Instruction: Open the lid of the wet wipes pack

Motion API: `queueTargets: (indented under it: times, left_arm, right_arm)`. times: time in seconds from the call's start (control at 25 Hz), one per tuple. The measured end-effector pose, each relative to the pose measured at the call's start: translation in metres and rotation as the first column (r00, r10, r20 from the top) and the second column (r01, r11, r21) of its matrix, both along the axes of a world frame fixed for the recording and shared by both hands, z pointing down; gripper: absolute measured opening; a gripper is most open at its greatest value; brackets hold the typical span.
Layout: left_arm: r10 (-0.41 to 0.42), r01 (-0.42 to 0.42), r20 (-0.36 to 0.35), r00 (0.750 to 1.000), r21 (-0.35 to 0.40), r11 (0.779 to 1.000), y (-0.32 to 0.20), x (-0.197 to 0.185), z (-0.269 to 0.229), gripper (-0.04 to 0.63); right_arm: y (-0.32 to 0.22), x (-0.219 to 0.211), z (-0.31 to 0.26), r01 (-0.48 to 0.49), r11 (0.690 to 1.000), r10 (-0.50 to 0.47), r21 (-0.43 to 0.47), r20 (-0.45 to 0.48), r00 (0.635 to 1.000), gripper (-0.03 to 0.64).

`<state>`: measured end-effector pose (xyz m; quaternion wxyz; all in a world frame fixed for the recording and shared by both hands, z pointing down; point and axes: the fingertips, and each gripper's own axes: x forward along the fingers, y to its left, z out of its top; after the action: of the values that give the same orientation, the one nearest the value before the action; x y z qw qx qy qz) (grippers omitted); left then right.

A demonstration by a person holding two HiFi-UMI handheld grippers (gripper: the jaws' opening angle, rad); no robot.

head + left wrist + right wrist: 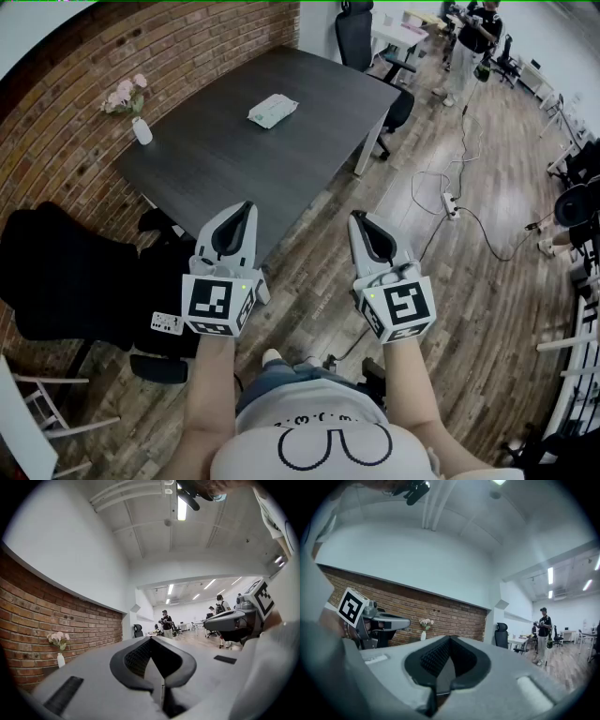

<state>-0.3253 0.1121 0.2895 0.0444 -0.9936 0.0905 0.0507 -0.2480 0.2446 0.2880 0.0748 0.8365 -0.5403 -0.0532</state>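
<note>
Nearest to the camera, the left gripper (247, 210) and the right gripper (359, 219) are held out side by side in front of the person's white shirt (328, 441). Each has its jaws pressed together with nothing between them, as the left gripper view and the right gripper view both show. Neither gripper touches anything on the desk (225, 164).

The wet wipes pack (273, 111) lies flat on the far half of the dark desk, well apart from both grippers and a little left of the line between them. Its lid is too small to make out from here. Left of the pack, near the desk's left edge, stands a small white vase (142, 131) with pink flowers (126, 94), close against the brick wall (56, 131).

A black office chair (354, 33) stands at the desk's far end, and a dark chair (56, 277) sits near the left gripper, by the desk's near left corner. On the wooden floor (469, 309) to the right lies a white power strip (450, 203) with trailing cables. A person (476, 37) stands far off at the right.
</note>
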Motion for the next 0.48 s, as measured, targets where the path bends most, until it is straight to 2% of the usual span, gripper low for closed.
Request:
queueTargets:
  times: [0.48]
  left_arm:
    - [-0.023,0.023,-0.019,1.0,0.01,1.0,0.041,0.007,0.0,-0.002]
  right_arm:
    - [0.034,0.005,0.001,0.037,0.999,-0.036,0.004,-0.036,0.999,0.0]
